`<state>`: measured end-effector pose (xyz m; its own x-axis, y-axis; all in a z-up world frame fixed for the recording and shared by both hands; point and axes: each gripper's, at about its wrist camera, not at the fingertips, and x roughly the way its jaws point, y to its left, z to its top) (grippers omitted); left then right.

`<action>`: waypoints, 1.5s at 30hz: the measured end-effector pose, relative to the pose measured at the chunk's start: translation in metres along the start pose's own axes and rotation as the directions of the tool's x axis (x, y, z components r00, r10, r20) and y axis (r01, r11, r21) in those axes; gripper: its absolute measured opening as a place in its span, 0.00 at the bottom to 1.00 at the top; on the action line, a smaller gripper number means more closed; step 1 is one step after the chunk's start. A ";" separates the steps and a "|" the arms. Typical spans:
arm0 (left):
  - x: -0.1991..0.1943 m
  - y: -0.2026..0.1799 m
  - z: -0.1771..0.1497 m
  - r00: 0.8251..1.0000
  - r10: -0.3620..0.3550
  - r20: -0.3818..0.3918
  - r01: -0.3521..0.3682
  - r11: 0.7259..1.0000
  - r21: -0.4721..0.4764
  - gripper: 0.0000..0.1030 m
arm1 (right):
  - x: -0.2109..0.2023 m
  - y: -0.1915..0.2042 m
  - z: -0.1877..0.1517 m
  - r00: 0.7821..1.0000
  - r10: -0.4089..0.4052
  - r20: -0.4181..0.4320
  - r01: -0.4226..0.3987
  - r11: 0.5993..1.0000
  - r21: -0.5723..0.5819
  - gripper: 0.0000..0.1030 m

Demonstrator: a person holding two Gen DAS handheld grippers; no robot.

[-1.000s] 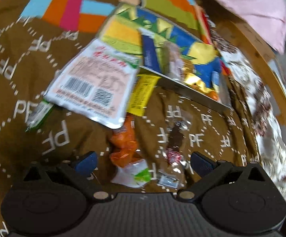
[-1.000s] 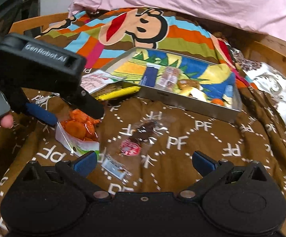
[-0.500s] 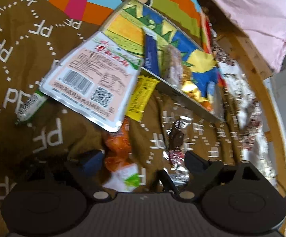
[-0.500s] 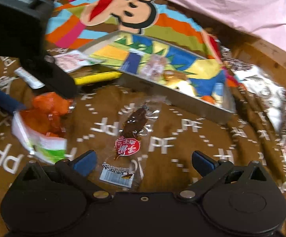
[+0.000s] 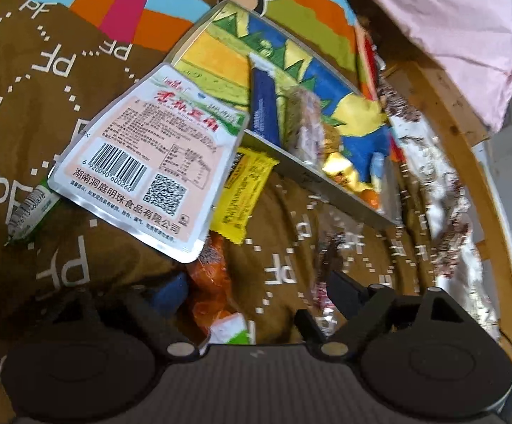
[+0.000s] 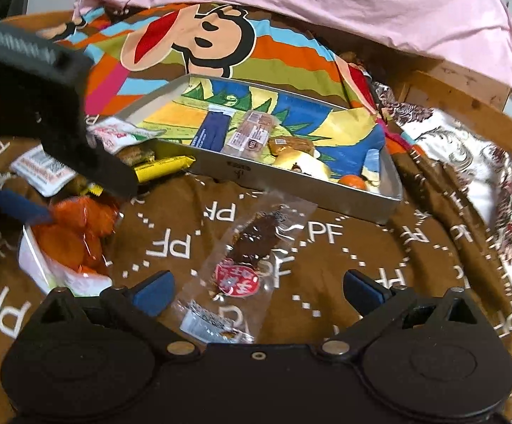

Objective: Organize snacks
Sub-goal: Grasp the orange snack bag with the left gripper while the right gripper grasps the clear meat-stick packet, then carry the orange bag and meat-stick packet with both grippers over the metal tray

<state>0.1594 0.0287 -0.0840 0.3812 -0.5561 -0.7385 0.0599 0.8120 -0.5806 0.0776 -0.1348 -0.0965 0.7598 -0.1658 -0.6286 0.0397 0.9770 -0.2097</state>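
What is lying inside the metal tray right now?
The metal tray holds a dark blue packet, a clear-wrapped bar, brownish and yellow pastries and something orange by its near wall. That wall hides whatever lies low behind it.

Right gripper (image 6: 256, 288) jaws wide apart over clear-wrapped brown snack (image 6: 252, 247) on brown blanket (image 6: 362, 258); left gripper (image 6: 75, 190) at orange snack pack (image 6: 72, 243); metal tray (image 6: 291, 183) beyond.

This is a bedroom in a home: a bed with a curved wooden frame (image 6: 475, 106) carries a brown quilt printed with white "PF" letters (image 6: 362, 247), a striped cartoon-monkey blanket (image 6: 199, 35) and pink bedding (image 6: 326, 0).
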 end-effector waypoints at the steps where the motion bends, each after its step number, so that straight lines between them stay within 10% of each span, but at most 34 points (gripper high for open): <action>1: 0.005 0.000 0.001 1.000 0.006 -0.007 -0.006 1.000 0.006 0.84 | 0.002 0.000 0.000 1.000 0.010 0.002 -0.010 1.000 0.007 0.99; 10: 0.023 0.001 0.000 0.998 0.065 -0.012 -0.065 0.997 0.047 0.79 | 0.027 -0.007 0.001 0.999 0.047 -0.010 -0.046 0.997 0.063 0.98; 17: 0.021 -0.013 -0.010 0.977 0.211 0.030 -0.213 0.959 0.188 0.35 | 0.028 -0.007 0.003 0.996 0.087 0.003 -0.087 0.993 0.079 0.65; 27: 0.008 -0.023 -0.025 0.981 0.196 -0.008 -0.191 0.962 0.194 0.34 | 0.016 -0.017 -0.001 0.984 0.177 -0.028 -0.166 0.957 0.236 0.50; 45: -0.028 -0.029 -0.057 0.994 0.023 -0.106 -0.009 0.991 0.132 0.34 | -0.069 -0.020 -0.012 0.994 0.081 0.080 -0.087 0.993 0.075 0.49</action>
<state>0.0941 0.0108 -0.0657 0.2821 -0.5529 -0.7840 0.1778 0.8332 -0.5236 0.0170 -0.1449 -0.0580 0.8102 -0.0753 -0.5812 0.0222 0.9949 -0.0979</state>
